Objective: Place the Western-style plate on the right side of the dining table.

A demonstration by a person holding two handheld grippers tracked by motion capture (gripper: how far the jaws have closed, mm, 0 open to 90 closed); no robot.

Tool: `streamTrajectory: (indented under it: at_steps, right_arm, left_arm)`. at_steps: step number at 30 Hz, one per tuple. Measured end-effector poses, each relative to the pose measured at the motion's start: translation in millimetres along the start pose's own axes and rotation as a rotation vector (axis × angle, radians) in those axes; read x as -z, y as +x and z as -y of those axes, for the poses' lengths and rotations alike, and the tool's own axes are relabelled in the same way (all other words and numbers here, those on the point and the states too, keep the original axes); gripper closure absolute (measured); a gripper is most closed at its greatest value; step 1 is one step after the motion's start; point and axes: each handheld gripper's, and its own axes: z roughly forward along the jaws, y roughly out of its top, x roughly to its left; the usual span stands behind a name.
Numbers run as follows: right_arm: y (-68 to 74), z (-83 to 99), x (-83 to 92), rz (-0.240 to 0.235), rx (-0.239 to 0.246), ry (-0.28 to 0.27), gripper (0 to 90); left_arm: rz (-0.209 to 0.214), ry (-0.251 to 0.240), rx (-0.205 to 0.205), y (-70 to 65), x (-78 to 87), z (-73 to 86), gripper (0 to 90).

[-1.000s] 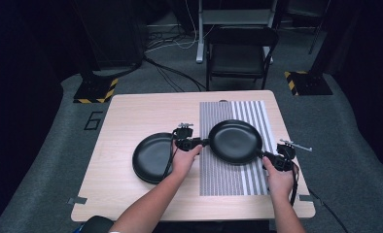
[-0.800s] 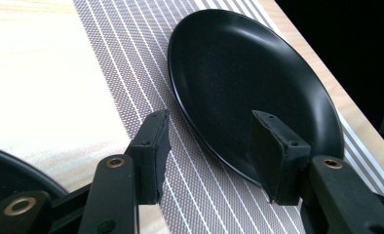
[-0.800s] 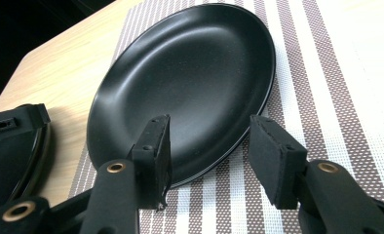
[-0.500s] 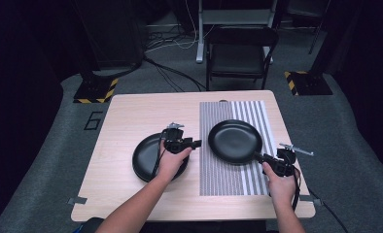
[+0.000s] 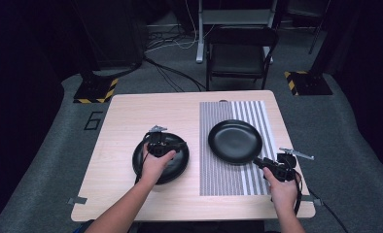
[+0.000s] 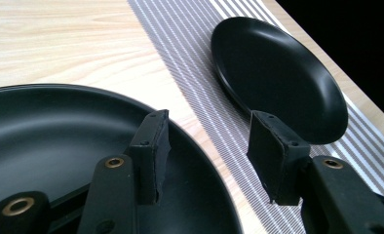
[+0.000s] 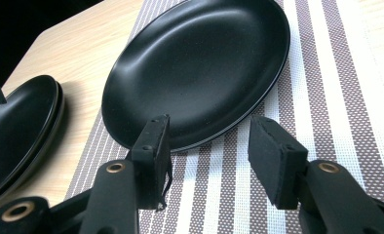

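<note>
While the light wood table (image 5: 131, 116) is taking up the middle of the high view, a dark folding chair (image 5: 240, 53) is sitting past its far edge at the top of the frame, with cables lying on the grey floor beside it. A striped woven placemat (image 5: 228, 179) is covering the table's right half, and a round black plate (image 5: 235, 141) is resting on it. Left of centre, the left gripper (image 5: 180, 144) is hovering over a stack of black plates (image 5: 172, 167). At the lower right, the right gripper (image 5: 256, 161) is pointing at the lone plate's near rim.

In the left gripper view, the jaws are standing wide apart, gripping nothing, with the smooth matte stack (image 6: 44, 131) lying under the left jaw and the other plate (image 6: 278, 73) sitting at the upper right on the mat (image 6: 180, 53).

In the right gripper view, the jaws are gaping too, empty, just short of the glossy plate (image 7: 200, 63); the stack (image 7: 19, 126) is peeking in at the left edge.
</note>
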Motion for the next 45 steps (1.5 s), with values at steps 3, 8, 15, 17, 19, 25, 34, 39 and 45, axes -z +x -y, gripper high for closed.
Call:
streamTrajectory:
  at_steps: [3,8,15,17,19,25,34,39,45]
  right_arm:
    - [-1.3,0.6,4.4,-0.012,-0.003,-0.001,50.0]
    - [-2.4,1.2,10.3,-0.022,0.008,-0.003,49.9]
    - [0.0,4.4,16.8,-0.041,0.025,0.013,49.9]
    - [-0.1,4.4,18.8,-0.046,0.031,0.013,49.9]
    - [0.4,5.1,20.2,-0.054,0.035,0.015,49.8]
    - [5.4,11.1,21.6,-0.077,0.056,0.042,49.4]
    - [14.6,20.0,19.9,-0.102,0.096,0.072,49.3]
    - [20.2,26.6,13.3,-0.083,0.169,0.082,49.0]
    - [25.6,35.8,2.2,-0.057,0.24,0.116,48.9]
  left_arm:
    - [-0.002,-0.006,-0.007,4.2,6.4,2.2,49.6]
    - [-0.01,-0.009,-0.009,10.6,16.2,5.3,49.4]
    - [-0.022,-0.016,-0.011,20.4,34.6,12.4,49.4]
    - [-0.031,-0.019,-0.008,24.9,40.1,15.0,49.4]
    - [-0.043,-0.023,-0.006,29.5,45.8,17.9,49.3]
    - [-0.065,-0.04,0.017,44.2,63.2,26.9,49.3]
    - [-0.11,-0.053,0.05,69.2,90.7,48.2,49.1]
    - [-0.128,-0.056,0.062,77.2,103.3,55.6,49.0]
    - [-0.176,-0.053,0.003,82.9,113.8,63.0,48.3]
